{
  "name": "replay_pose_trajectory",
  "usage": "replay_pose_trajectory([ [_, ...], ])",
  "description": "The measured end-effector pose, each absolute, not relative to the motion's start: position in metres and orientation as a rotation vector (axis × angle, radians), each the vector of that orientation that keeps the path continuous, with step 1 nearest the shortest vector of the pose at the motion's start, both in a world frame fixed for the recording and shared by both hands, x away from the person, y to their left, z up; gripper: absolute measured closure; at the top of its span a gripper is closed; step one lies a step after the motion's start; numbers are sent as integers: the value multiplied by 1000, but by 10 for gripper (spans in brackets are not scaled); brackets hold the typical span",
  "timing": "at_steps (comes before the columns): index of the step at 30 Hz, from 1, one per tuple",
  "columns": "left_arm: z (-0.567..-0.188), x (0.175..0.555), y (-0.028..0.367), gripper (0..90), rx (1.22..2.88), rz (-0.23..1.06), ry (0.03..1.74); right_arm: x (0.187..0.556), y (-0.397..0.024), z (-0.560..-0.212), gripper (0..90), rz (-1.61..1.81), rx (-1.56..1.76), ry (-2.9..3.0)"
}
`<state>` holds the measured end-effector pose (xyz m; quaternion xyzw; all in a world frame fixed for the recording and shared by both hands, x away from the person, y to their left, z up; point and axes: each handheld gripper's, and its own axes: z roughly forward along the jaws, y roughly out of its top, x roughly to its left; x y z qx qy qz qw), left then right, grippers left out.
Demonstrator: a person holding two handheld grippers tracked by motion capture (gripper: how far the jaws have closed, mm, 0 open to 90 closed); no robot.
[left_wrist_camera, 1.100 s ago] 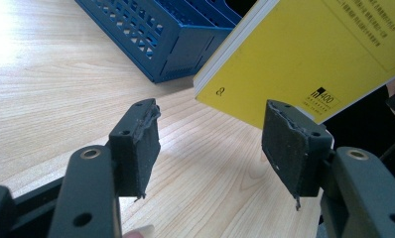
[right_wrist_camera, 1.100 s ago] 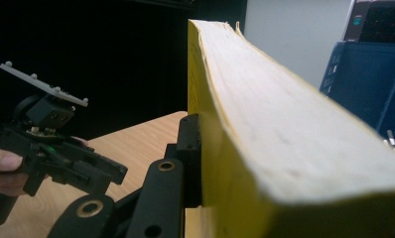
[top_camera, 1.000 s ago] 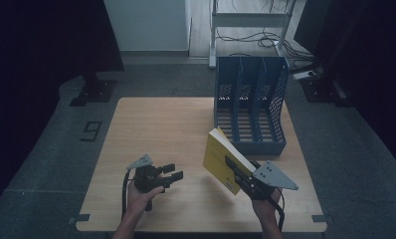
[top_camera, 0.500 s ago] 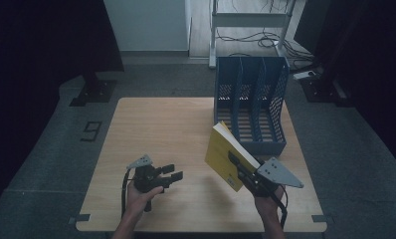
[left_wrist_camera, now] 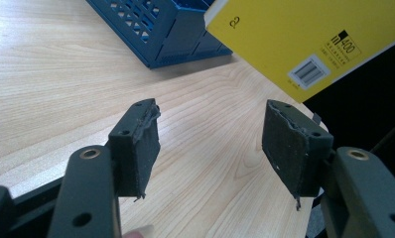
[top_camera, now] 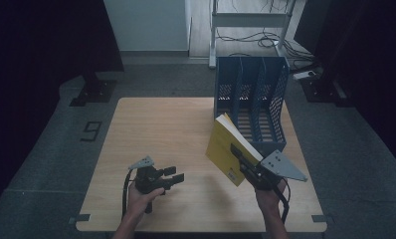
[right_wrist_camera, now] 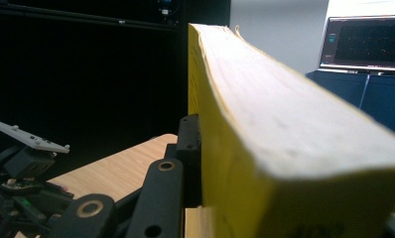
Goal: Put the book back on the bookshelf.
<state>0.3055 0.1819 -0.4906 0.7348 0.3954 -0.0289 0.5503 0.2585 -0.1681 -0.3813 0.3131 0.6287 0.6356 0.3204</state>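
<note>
While my right tool (top_camera: 242, 158) stays out of it as a name only, it is clamped on the yellow book (top_camera: 227, 149), jaws pressed against the cover near one lower corner; I hold the volume tilted above the tabletop (top_camera: 171, 129) toward its right edge, just in front of the blue file rack (top_camera: 250, 94) that stands at the far right corner. From the right gripper view the black pad sits flat on the yellow cover (right_wrist_camera: 208, 163) with the thick block of pages (right_wrist_camera: 295, 134) rising past it. My left tool (top_camera: 170, 178) hovers near the front edge with its jaws standing apart and nothing between the pads (left_wrist_camera: 141, 144). I judge the book a thick softcover: fairly heavy for a one-corner grip, stiff enough along the spine but liable to sag or fan open at the free edge, its glossy cover likely slippery. A hold closer to the spine and nearer mid-length should carry it better into a rack slot. On the back cover (left_wrist_camera: 304, 39) I can read a barcode beside a small logo that looks like "in 400"; the finer print is too small to make out.
</note>
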Motion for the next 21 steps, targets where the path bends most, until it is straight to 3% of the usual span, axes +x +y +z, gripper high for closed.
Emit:
replay_pose_trajectory([
  [21,-486,305,187,393,1723,-87,966,279,-161,-361,746,1678,843,1646],
])
